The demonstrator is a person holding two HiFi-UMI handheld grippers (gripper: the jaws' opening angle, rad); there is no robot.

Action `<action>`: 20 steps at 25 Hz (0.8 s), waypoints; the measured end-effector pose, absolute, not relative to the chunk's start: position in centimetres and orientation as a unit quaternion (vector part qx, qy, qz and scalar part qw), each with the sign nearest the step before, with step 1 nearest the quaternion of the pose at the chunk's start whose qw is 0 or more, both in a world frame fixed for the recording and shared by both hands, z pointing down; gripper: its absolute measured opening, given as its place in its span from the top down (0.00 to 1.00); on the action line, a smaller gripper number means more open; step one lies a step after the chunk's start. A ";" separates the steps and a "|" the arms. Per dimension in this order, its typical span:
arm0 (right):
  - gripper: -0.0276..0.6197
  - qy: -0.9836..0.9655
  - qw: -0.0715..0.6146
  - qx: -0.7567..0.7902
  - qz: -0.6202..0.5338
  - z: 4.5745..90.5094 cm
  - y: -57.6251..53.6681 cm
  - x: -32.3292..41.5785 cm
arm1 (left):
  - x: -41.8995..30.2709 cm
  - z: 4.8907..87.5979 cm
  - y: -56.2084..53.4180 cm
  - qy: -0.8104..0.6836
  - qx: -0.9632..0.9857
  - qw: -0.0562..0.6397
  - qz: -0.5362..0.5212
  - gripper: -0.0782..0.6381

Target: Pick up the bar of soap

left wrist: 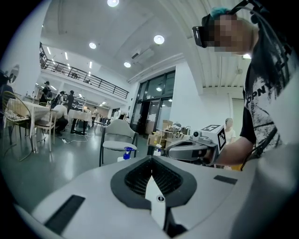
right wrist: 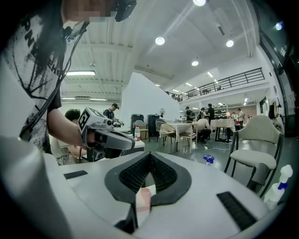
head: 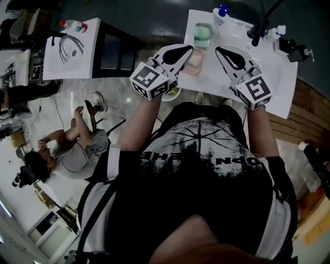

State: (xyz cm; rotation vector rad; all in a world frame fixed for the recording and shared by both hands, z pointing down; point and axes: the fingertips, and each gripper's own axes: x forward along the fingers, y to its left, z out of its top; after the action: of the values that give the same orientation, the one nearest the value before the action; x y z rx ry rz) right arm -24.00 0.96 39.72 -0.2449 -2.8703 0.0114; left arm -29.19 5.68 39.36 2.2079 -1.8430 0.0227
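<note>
Pinkish bar of soap [head: 194, 63] is seen lying on the white counter [head: 281, 77], just near of a green item in a clear dish [head: 202, 35]. Left gripper [head: 188, 48] is held at the soap's left edge, jaws together with nothing between them; contact with the soap cannot be told. Right gripper [head: 219, 49] is held just right of the soap, jaws likewise together and empty, with a blue-capped bottle [head: 223, 10] at the far edge.
</note>
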 end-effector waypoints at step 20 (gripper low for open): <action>0.71 -0.940 0.276 -0.201 0.007 50.2 6.5 -28.2 | -32.8 50.9 8.8 -0.580 0.747 0.324 0.014 0.72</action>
State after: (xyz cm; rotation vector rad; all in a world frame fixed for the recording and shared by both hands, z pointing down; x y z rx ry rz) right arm -28.21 6.51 50.21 -0.5402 -2.5249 0.0199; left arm -32.79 8.76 50.90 1.9604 -1.5210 0.0368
